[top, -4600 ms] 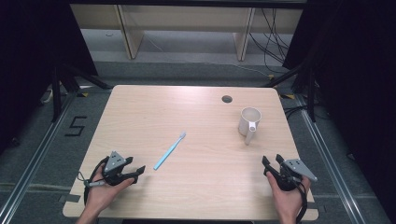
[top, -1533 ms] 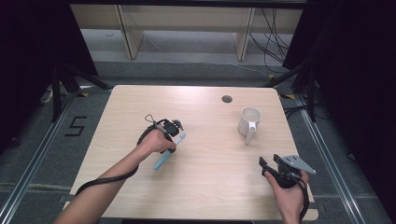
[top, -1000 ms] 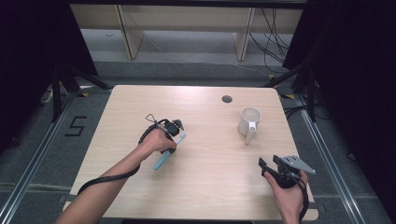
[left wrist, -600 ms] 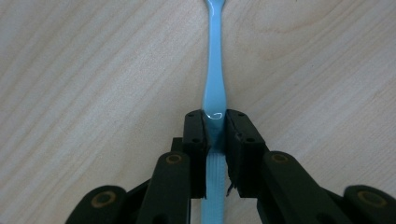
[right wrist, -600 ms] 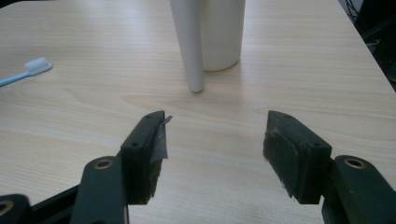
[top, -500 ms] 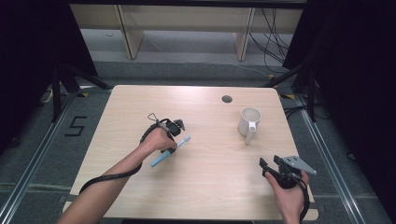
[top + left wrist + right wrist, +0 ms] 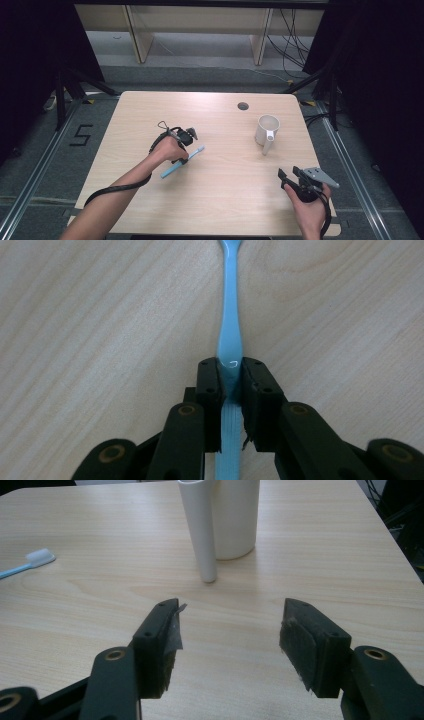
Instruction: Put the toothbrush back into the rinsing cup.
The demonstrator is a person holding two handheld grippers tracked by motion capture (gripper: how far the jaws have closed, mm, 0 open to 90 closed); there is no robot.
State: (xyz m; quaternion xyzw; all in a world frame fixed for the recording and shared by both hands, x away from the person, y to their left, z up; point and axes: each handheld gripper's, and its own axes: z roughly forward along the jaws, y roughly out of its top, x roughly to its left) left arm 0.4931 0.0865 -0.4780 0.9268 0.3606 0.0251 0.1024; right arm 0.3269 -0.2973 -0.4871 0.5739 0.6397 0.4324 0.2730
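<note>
High view shows the left hand-held gripper (image 7: pixel 186 138) near the middle of the wooden surface (image 7: pixel 220 195), pinching a blue toothbrush (image 7: pixel 230 335) by its handle. The right hand-held gripper (image 7: pixel 229 645) sits near the front edge with jaws wide apart, facing a white mug (image 7: pixel 267 131).

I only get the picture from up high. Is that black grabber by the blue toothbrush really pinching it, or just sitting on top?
Observer: Really pinching. In the left gripper view the left gripper has both jaws shut on the toothbrush handle.
Operator: Where on it?
Observer: On the handle, just where the ribbed part ends.
Operator: Is the other grabber holding something?
Observer: No. The right gripper is open, with bare table between its jaws.
Operator: What is it looking at?
Observer: The white mug, whose handle points toward it.
</note>
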